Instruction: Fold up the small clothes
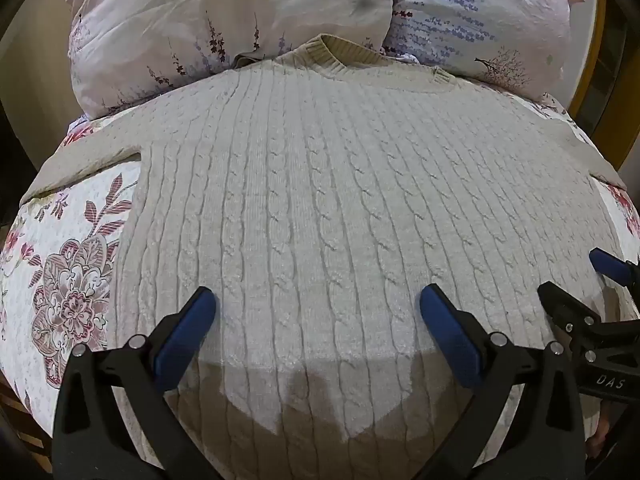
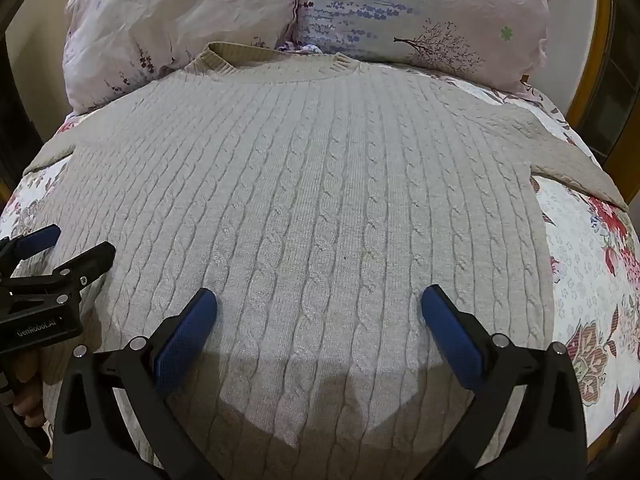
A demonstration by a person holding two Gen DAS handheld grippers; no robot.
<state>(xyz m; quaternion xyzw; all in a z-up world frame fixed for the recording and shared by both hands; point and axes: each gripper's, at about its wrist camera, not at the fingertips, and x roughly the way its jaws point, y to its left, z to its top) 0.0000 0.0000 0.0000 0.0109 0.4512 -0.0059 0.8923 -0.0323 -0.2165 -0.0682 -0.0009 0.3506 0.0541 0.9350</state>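
A cream cable-knit sweater [image 1: 320, 184] lies flat and face up on the bed, collar at the far end, both sleeves spread out to the sides. It also fills the right wrist view [image 2: 312, 200]. My left gripper [image 1: 318, 304] is open and empty, hovering over the sweater's lower left part. My right gripper [image 2: 319, 304] is open and empty over the lower right part. The right gripper shows at the right edge of the left wrist view [image 1: 576, 280], and the left gripper at the left edge of the right wrist view [image 2: 68, 244].
The bed has a white floral quilt [image 1: 68, 264], also seen in the right wrist view [image 2: 592, 288]. Two pale flowered pillows [image 1: 224, 20] [image 2: 420, 16] lean at the head, touching the sweater's collar. A wooden bed frame [image 2: 600, 52] curves at the right.
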